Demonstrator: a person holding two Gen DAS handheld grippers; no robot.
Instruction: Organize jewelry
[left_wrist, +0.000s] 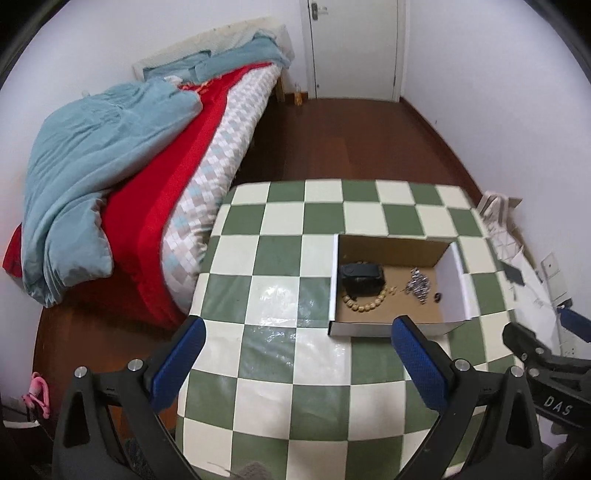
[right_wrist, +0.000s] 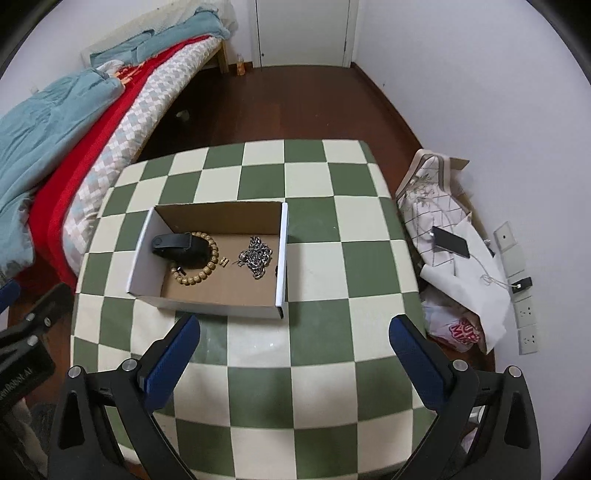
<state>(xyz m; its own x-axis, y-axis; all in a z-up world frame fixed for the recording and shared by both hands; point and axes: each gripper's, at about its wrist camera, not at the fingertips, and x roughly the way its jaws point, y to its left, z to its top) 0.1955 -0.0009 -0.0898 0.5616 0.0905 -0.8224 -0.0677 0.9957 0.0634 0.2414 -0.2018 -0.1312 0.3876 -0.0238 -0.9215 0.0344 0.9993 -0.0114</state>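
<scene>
An open cardboard box (right_wrist: 221, 306) (left_wrist: 369, 328) stands on the green-and-cream checkered table (right_wrist: 295, 369) (left_wrist: 277, 350). Inside lie a black wristband (right_wrist: 173, 245) (left_wrist: 360, 271), a wooden bead bracelet (right_wrist: 207, 266) (left_wrist: 365, 304), a silver chain (right_wrist: 255, 258) (left_wrist: 417, 286), a small gold piece (right_wrist: 223, 262) and a small dark ring (left_wrist: 438, 296). My left gripper (left_wrist: 297, 332) is open and empty, above the table near the box's near-left corner. My right gripper (right_wrist: 295, 330) is open and empty, just in front of the box.
A bed (left_wrist: 129, 166) with blue and red bedding runs along the table's left side. A pile of fabric, a phone (right_wrist: 450, 242) and bags lie on the floor to the right by wall sockets (right_wrist: 524, 314). A closed door (left_wrist: 354, 48) is at the far wall.
</scene>
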